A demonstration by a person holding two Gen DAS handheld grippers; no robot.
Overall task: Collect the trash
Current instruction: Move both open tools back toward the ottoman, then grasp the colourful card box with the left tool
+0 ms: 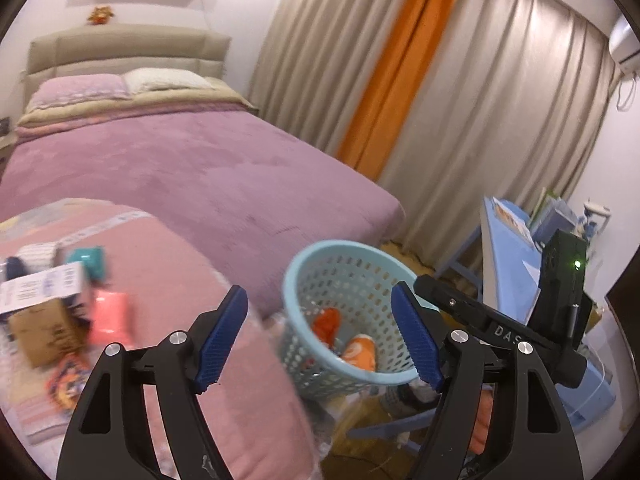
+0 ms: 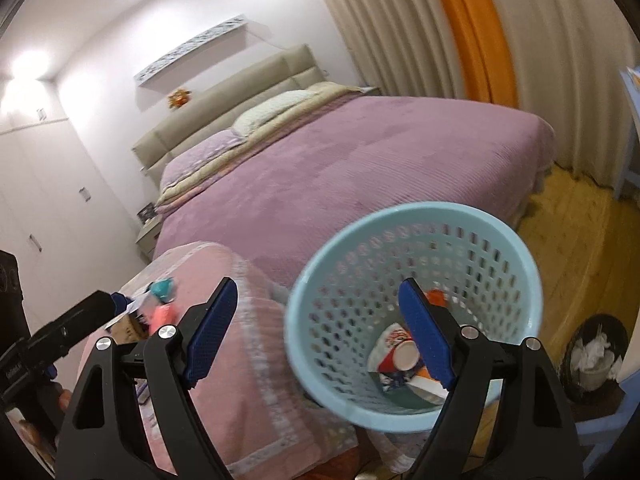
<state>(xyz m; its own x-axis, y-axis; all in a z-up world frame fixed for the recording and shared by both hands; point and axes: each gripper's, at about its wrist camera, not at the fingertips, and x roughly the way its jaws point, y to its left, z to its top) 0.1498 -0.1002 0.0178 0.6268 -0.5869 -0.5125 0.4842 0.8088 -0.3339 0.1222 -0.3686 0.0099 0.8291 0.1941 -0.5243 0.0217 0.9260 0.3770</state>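
A: What's hard to read from where you stand?

B: Your bed (image 1: 208, 168) under the purple cover runs off the left edge, and the pink cloth (image 1: 172, 280) before it is blurred. The litter on that cloth, a cardboard box (image 1: 44, 324), a teal object (image 1: 86, 258) and a pink packet (image 1: 110, 316), smears too much to name more closely.

A: And the room?

B: Beige curtains (image 1: 500, 100) with an orange strip (image 1: 404, 68), wood floor (image 2: 576, 240).

A: The basket?

B: Your light blue basket (image 2: 416, 416) stands tilted beside the pink cloth. Only your right view looks into it: a red and white cup (image 2: 402, 354) and wrappers. It alone shows a dark bin (image 2: 596, 352) of crumpled paper on the floor. Your left view alone shows a blue desk (image 1: 508, 276).

A: Jaws?

B: Your left gripper (image 1: 320, 336) and right gripper (image 2: 316, 330) both stand wide apart, nothing between the pads.
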